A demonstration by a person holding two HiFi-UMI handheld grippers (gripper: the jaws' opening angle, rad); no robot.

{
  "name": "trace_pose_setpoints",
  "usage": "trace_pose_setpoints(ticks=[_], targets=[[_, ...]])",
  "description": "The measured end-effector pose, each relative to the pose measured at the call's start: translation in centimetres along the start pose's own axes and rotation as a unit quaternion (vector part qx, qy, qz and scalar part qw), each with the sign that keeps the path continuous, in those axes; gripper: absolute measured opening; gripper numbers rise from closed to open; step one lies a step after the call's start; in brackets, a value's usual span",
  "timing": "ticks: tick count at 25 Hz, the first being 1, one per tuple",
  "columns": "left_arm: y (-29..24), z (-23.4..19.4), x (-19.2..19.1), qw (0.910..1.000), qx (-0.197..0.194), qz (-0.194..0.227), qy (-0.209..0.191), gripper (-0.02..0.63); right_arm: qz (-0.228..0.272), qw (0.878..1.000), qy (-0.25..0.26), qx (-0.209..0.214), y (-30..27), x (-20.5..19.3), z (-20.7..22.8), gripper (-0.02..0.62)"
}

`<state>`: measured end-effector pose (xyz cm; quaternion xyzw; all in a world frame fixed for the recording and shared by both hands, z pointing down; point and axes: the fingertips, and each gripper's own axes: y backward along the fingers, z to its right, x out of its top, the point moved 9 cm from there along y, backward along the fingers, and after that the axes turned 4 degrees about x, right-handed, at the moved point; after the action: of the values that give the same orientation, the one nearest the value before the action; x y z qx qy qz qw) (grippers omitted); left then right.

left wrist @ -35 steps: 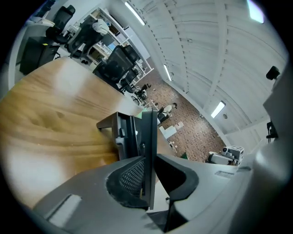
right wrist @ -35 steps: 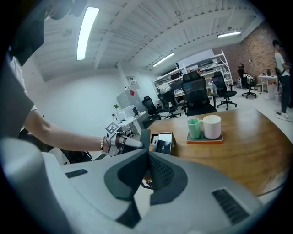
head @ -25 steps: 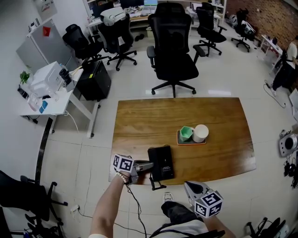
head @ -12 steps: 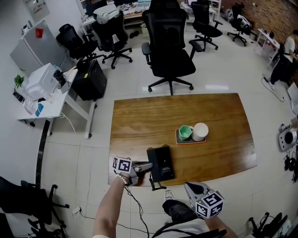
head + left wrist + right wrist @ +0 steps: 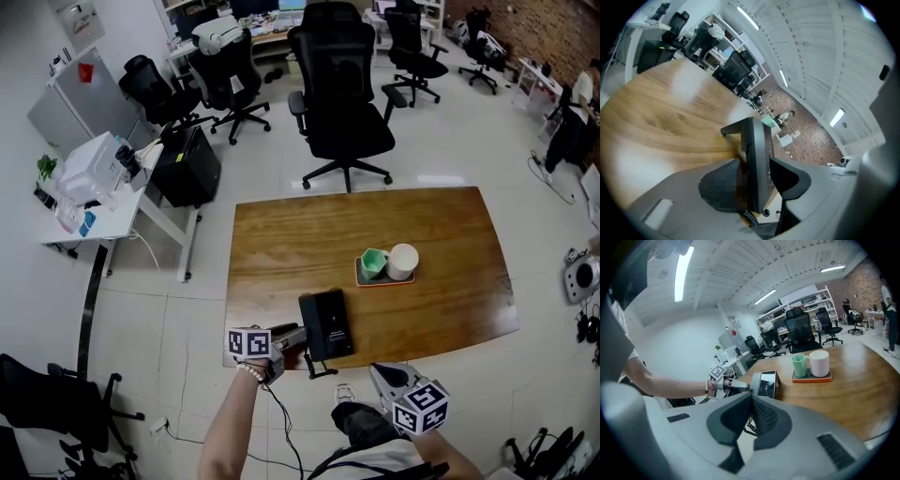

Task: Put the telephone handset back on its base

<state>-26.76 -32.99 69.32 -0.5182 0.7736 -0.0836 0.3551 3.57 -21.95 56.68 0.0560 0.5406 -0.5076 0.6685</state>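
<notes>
Wooden bench (image 5: 281, 244) in an office: at its near edge the left claw (image 5: 298, 337) is opening around the handset (image 5: 757, 150), which lies along the telephone base's (image 5: 333, 323) left side. If poorly seated, it could slide off. The left forearm (image 5: 234, 412) reaches forward; the right claw (image 5: 384, 377), closed and empty, hangs back.
</notes>
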Motion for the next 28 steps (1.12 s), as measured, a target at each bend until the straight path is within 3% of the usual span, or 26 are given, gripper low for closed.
trace_pose_setpoints(ticks=[5, 11, 13, 16, 20, 25, 28], targets=[[5.6, 3.3, -2.7, 0.9931, 0.036, 0.109, 0.022, 0.204, 0.016, 1.000, -0.001, 0.003, 1.0, 0.0, -0.4, 0.009], [11.9, 7.2, -9.1, 0.9684, 0.082, 0.226, 0.066, 0.014, 0.045, 0.999, 0.014, 0.001, 3.5, 0.3, -1.5, 0.009], [13.3, 8.9, -11.4, 0.9623, 0.099, 0.244, 0.067, 0.000, 0.054, 0.998, 0.021, 0.002, 4.7, 0.0, -2.1, 0.009], [15.0, 11.9, -14.1, 0.9553, 0.117, 0.267, 0.049, 0.000, 0.063, 0.997, 0.032, 0.006, 6.2, -0.5, -3.4, 0.009], [16.0, 17.6, -17.5, 0.9481, 0.113, 0.297, 0.010, 0.000, 0.072, 0.997, 0.039, 0.010, 8.6, -2.0, -5.3, 0.009], [18.0, 25.1, -21.2, 0.9219, 0.190, 0.329, -0.077, 0.000, 0.084, 0.995, 0.054, 0.019, 12.5, -3.9, -8.2, 0.009], [18.7, 27.3, -23.7, 0.9137, 0.225, 0.320, -0.109, 0.000, 0.090, 0.994, 0.062, 0.018, 14.6, -5.5, -9.5, 0.009]])
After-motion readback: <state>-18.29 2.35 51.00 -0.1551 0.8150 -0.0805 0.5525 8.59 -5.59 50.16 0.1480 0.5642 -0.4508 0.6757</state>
